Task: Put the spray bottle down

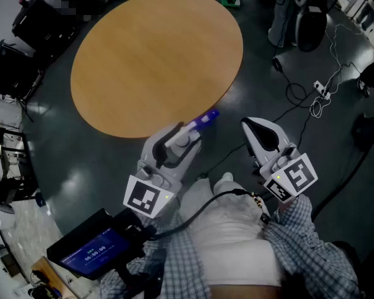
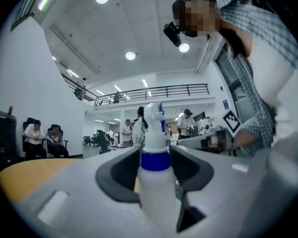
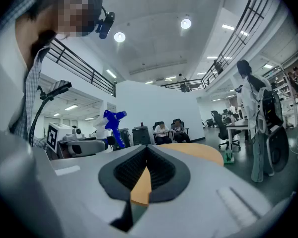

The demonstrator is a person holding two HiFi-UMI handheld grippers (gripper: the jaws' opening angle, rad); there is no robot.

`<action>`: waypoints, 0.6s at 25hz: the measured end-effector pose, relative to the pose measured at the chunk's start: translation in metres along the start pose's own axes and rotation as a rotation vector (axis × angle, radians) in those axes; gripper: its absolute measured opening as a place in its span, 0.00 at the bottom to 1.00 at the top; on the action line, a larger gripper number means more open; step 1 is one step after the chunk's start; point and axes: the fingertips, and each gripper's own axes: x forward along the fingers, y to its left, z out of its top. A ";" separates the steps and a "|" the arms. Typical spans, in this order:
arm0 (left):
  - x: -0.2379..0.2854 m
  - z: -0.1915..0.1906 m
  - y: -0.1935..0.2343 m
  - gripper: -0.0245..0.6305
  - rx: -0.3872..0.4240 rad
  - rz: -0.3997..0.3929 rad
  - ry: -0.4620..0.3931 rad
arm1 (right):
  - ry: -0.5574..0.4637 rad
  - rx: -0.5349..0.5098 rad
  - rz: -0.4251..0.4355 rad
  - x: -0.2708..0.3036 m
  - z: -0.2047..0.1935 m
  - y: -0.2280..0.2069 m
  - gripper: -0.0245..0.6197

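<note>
Count: one spray bottle, two grippers, one bench.

The white plastic spray bottle with a blue collar and blue-trimmed trigger head stands between the jaws of the left gripper. The dark pads press on its body from both sides just below the collar, so the left jaws are clamped on it. The bottle's long axis runs straight up, base down and trigger head on top. In the right gripper view the blue head rises above the left gripper with its nozzle facing forward, away from me.

In the head view the bottle hangs in the air at the near edge of the round, tan wooden bench, not resting on it.

The right gripper is beside the left one and apart from it. Its jaws are together at the tips with nothing between them; only a thin wedge of bench top shows through the pads.

Each gripper carries one marker cube, two in all.
</note>
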 end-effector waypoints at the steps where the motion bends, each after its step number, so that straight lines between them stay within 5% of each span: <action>1: 0.000 0.000 0.000 0.32 -0.002 0.000 -0.001 | 0.000 -0.001 0.000 0.000 0.000 0.000 0.05; 15: -0.003 -0.001 0.003 0.32 0.006 -0.015 -0.016 | -0.016 0.010 -0.039 -0.002 0.000 -0.001 0.05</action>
